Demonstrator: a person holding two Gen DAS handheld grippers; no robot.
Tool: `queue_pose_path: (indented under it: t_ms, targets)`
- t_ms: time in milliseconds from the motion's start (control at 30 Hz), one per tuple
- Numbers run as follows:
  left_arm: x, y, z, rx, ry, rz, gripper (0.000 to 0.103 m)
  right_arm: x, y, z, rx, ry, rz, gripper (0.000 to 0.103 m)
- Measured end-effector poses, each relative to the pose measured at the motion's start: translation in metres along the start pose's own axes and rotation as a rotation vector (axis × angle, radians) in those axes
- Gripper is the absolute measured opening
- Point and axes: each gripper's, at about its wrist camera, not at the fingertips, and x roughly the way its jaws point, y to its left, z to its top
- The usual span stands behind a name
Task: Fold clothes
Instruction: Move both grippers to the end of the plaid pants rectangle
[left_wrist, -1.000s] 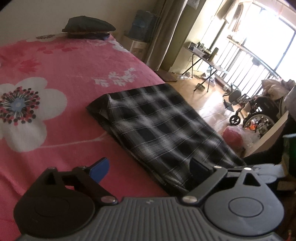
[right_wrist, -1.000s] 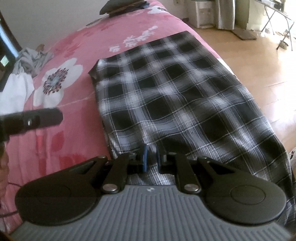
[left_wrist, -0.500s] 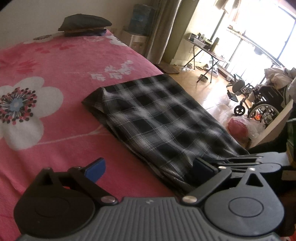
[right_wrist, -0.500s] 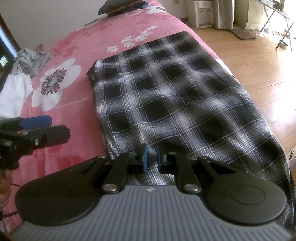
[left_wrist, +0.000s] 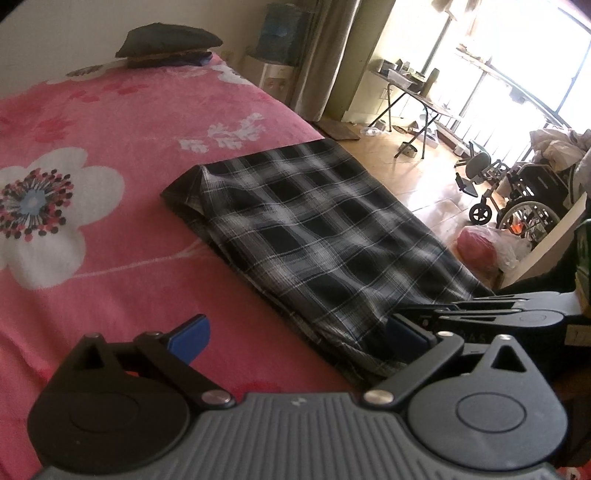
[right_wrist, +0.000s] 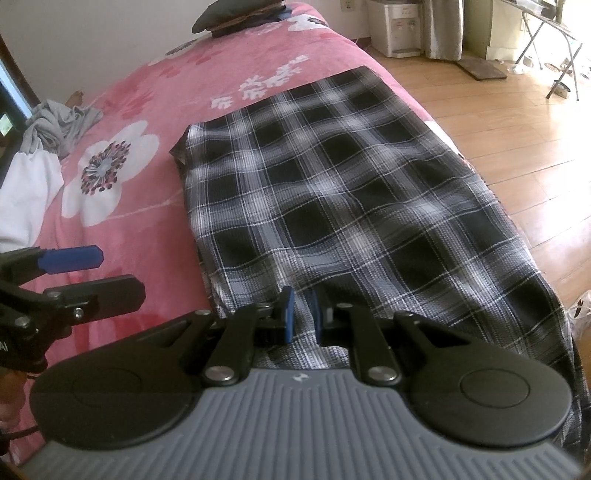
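Note:
A black-and-white plaid garment (left_wrist: 317, 229) lies folded into a long strip on the pink flowered bedspread (left_wrist: 110, 229), along the bed's right edge. My right gripper (right_wrist: 300, 314) is shut on the garment's (right_wrist: 351, 199) near edge, a narrow fold of cloth between its blue pads. My left gripper (left_wrist: 297, 332) is open wide, low over the bedspread at the garment's near left corner; its right finger (left_wrist: 406, 330) is at the cloth edge, its left finger (left_wrist: 188, 336) over bare blanket. In the right wrist view the left gripper (right_wrist: 74, 273) sits left of the garment.
A dark cushion (left_wrist: 166, 42) rests at the far end of the bed. Grey and white clothes (right_wrist: 44, 147) are heaped on the bed's left side. Right of the bed is a wooden floor (right_wrist: 517, 122) with a folding table (left_wrist: 413, 92), a wheelchair (left_wrist: 524, 195) and a red bag (left_wrist: 476, 247).
The left gripper has come in from the left toward the garment's near left corner, its jaws a little wider. The right gripper has kept still, shut on the cloth.

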Motion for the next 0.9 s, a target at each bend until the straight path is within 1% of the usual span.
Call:
queue_pose_path:
  t_ms: [200, 533, 667, 900]
  targets:
    - [0.002, -0.0001, -0.0043, -0.01, 0.018, 0.015, 0.102, -0.001, 0.0, 0.0008, 0.004, -0.004, 0.0, 0.01]
    - [0.0012, -0.0014, -0.0038, -0.008, 0.025, 0.025, 0.102, -0.0034, -0.0029, 0.0018, 0.012, -0.008, 0.0, 0.01]
    - [0.0026, 0.0008, -0.0039, -0.025, 0.038, 0.024, 0.102, -0.0032, -0.0031, 0.0014, 0.013, -0.009, 0.0, 0.01]
    - [0.0051, 0.0044, -0.0036, -0.035, 0.051, 0.05, 0.102, -0.0026, -0.0026, 0.001, 0.014, -0.007, 0.0, 0.01]
